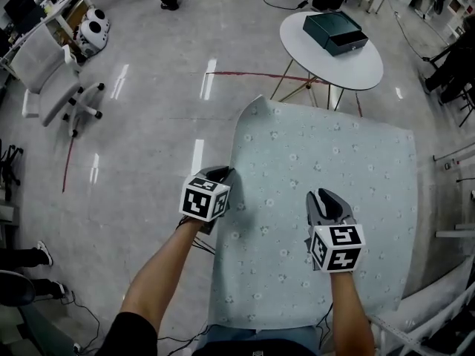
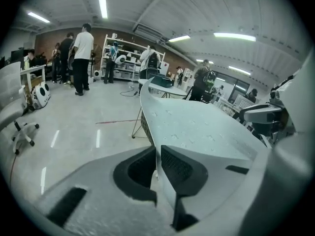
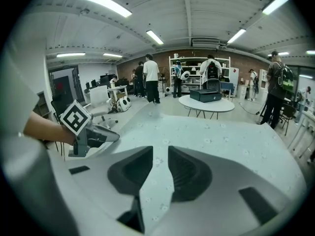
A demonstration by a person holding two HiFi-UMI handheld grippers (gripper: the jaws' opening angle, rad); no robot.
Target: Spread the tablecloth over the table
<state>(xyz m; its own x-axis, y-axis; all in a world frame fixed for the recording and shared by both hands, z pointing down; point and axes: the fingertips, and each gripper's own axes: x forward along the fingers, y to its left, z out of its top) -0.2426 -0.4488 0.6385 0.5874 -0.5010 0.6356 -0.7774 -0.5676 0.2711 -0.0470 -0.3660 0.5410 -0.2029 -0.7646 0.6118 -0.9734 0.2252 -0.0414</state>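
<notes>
A pale blue-green tablecloth (image 1: 334, 162) with small flowers lies spread over the table, which it hides. Its far left corner (image 1: 256, 104) curls up. My left gripper (image 1: 225, 173) is at the cloth's left edge. In the left gripper view the jaws (image 2: 156, 154) are shut on that thin edge (image 2: 147, 107), which runs away between them. My right gripper (image 1: 324, 194) hovers over the near right part of the cloth. In the right gripper view its jaws (image 3: 160, 154) stand apart, with flat cloth (image 3: 221, 136) showing through the gap and nothing gripped. The left gripper (image 3: 110, 135) appears there at the left.
A round white table (image 1: 356, 69) with a dark box (image 1: 335, 32) stands just beyond the cloth. A white office chair (image 1: 52, 73) is at the far left on the shiny floor. Several people (image 3: 150, 77) stand by shelves at the back. Cables lie near my feet.
</notes>
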